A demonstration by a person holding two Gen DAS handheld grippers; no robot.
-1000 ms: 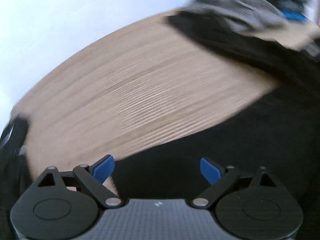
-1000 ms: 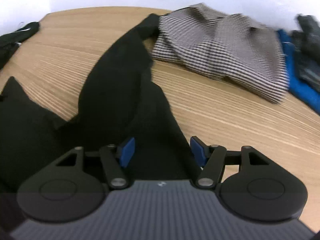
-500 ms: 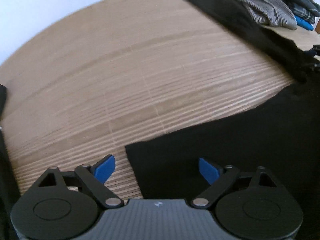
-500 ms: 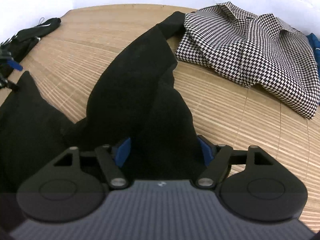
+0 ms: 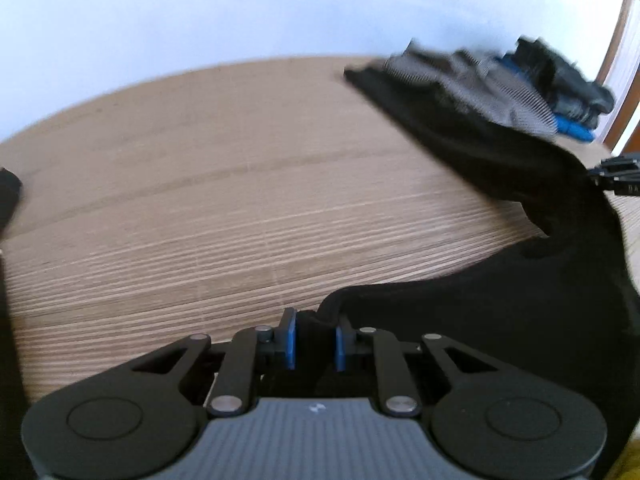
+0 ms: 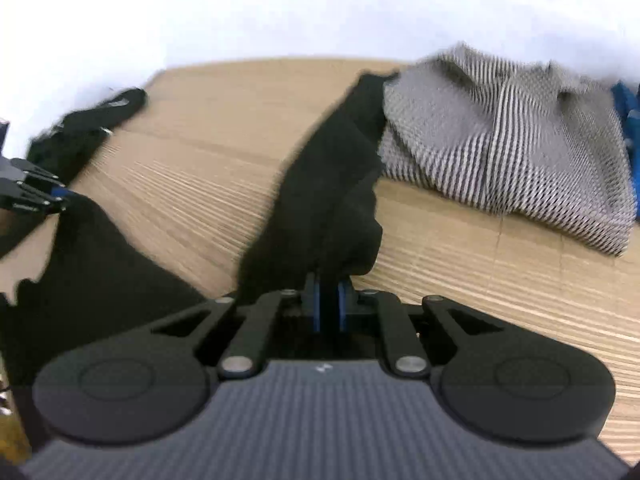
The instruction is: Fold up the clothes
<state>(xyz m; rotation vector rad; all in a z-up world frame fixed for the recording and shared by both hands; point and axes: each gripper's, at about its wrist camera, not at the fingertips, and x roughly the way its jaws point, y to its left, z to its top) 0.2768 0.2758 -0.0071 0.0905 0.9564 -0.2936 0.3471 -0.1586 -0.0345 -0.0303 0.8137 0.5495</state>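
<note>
Half a second ago both grippers stood wide open over the black garment (image 5: 520,308); now each has pinched a piece of it. The left gripper (image 5: 312,340) is closing its blue pads on a bunched corner of the cloth, and the right gripper (image 6: 329,304) is closing on a gathered fold further along, with fabric clearly caught between the pads in both wrist views. The cloth now rises toward each grip instead of lying flat, so the garment looks taken up at two points, probably ready to be lifted, spread or carried over for a first fold; no fold is made yet. The garment lies across the wooden table (image 5: 208,208), its far end reaching up to touch the houndstooth shirt (image 6: 516,148). Beyond that shirt, as the left wrist camera shows it, sits a blue garment (image 5: 568,124) with a dark bundle (image 5: 560,76) just past it. Well away from the shirt, near the table's other far edge, lies another black item (image 6: 88,128). A plain pale wall (image 5: 280,12) backs the table, and both views are motion-blurred.
</note>
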